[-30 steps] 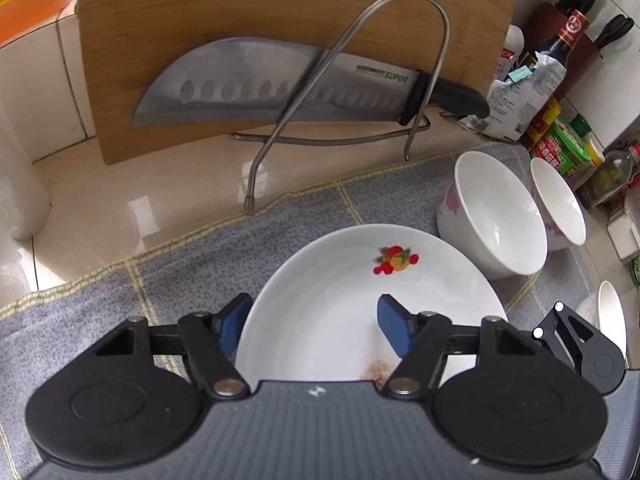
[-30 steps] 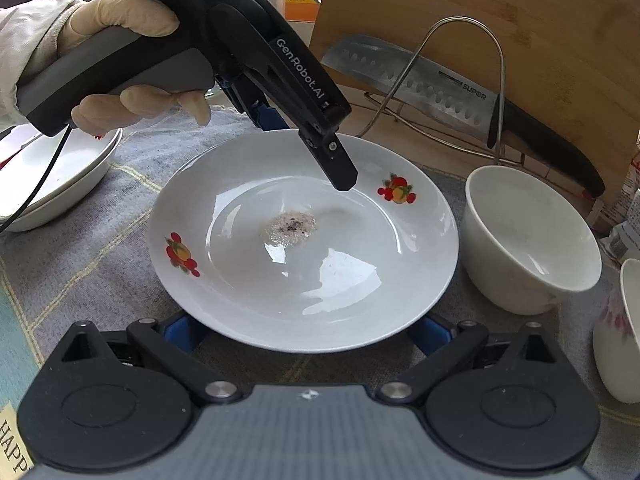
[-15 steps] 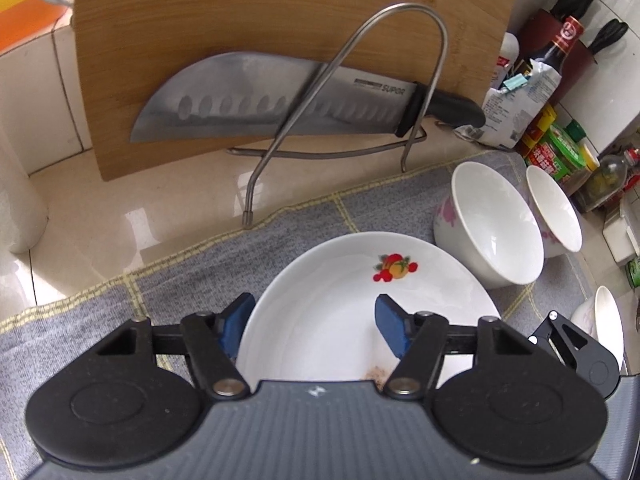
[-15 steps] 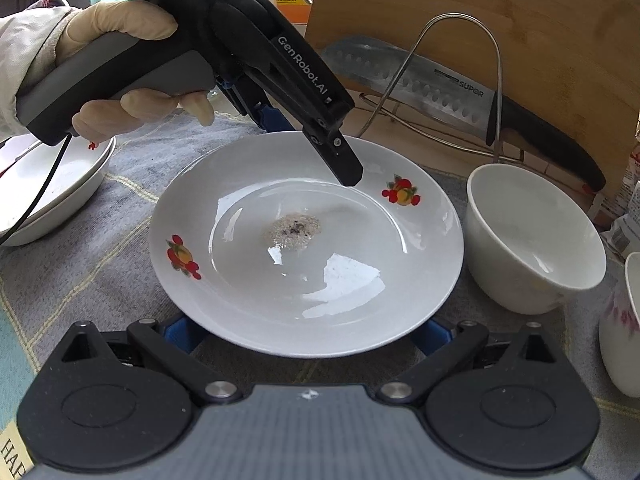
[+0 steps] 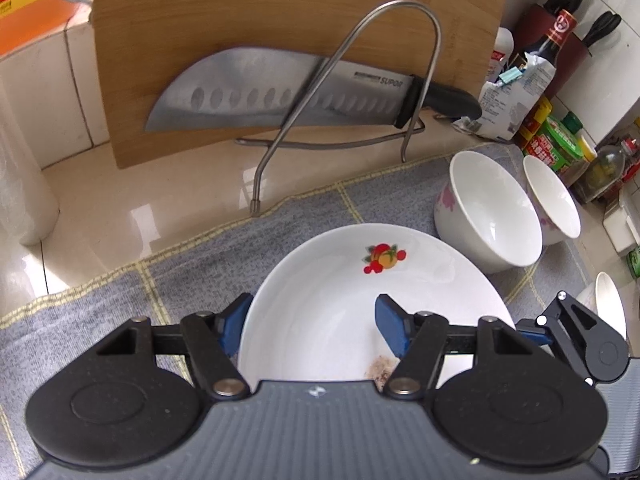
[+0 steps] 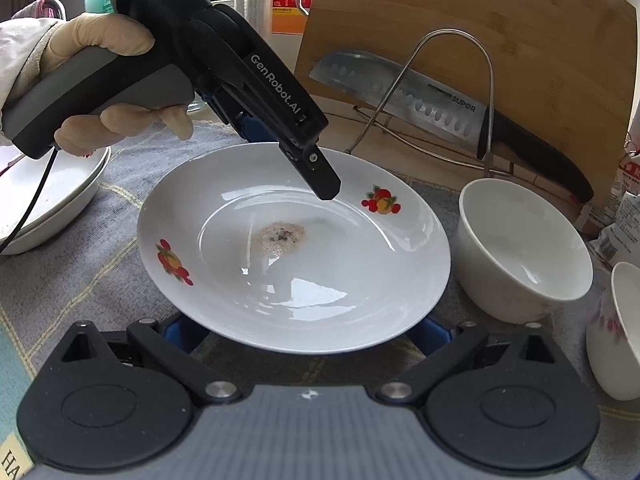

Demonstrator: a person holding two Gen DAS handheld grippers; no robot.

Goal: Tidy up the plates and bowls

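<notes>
Glossy white ceramic plate (image 6: 360,280) on rough grey cloth (image 6: 100,272); matt wooden board (image 5: 280,12), shiny steel knife (image 5: 260,96).

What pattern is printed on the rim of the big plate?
Small red-and-orange fruit motifs on the white plate; clearest from the right wrist.

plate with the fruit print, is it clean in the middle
No, the plate carries a patch of brownish speckled residue at its centre, plain in the right wrist view.
</notes>
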